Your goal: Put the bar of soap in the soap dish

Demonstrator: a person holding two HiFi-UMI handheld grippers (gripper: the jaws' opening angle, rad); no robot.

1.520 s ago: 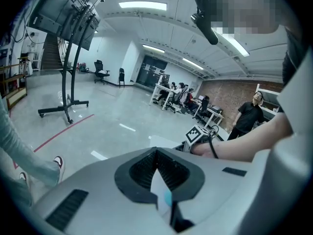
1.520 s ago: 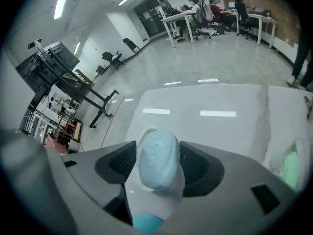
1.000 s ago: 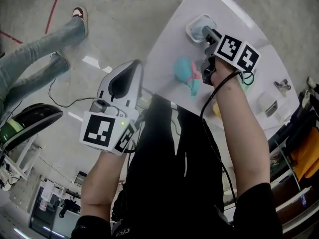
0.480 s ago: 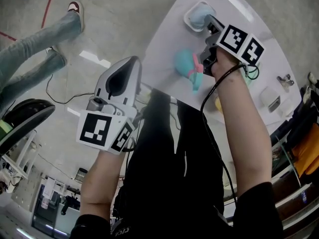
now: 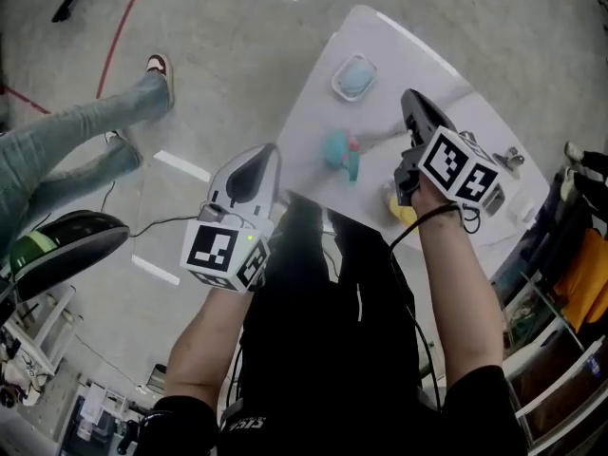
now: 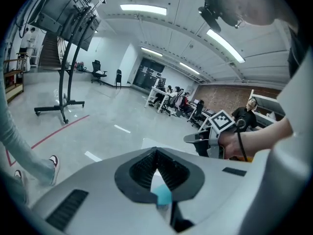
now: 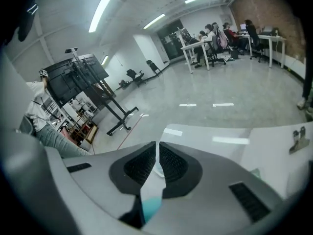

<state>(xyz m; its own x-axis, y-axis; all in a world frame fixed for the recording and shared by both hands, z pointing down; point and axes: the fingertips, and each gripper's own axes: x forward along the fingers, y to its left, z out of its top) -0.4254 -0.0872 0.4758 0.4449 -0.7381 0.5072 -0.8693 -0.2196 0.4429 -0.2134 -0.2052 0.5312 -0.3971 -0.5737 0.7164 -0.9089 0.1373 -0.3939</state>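
White table (image 5: pixel 410 57) with soap dish (image 5: pixel 336 85), bar of soap (image 5: pixel 357 74) inside; near the dish, right tool (image 5: pixel 408 97) has just been closing, now pressed together on nothing; left tool (image 5: pixel 273 149) pressed together too

A big open-plan office or lab hall: polished grey concrete floor (image 6: pixel 98 126) marked with a red taped line (image 6: pixel 58 130), long white ceiling strip lights (image 6: pixel 143 8), white desks (image 7: pixel 198 45) with seated people, black swivel chairs (image 6: pixel 99 69), a red-brown brick wall (image 7: pixel 259 6), and a black screen on a wheeled stand (image 7: pixel 83 72).
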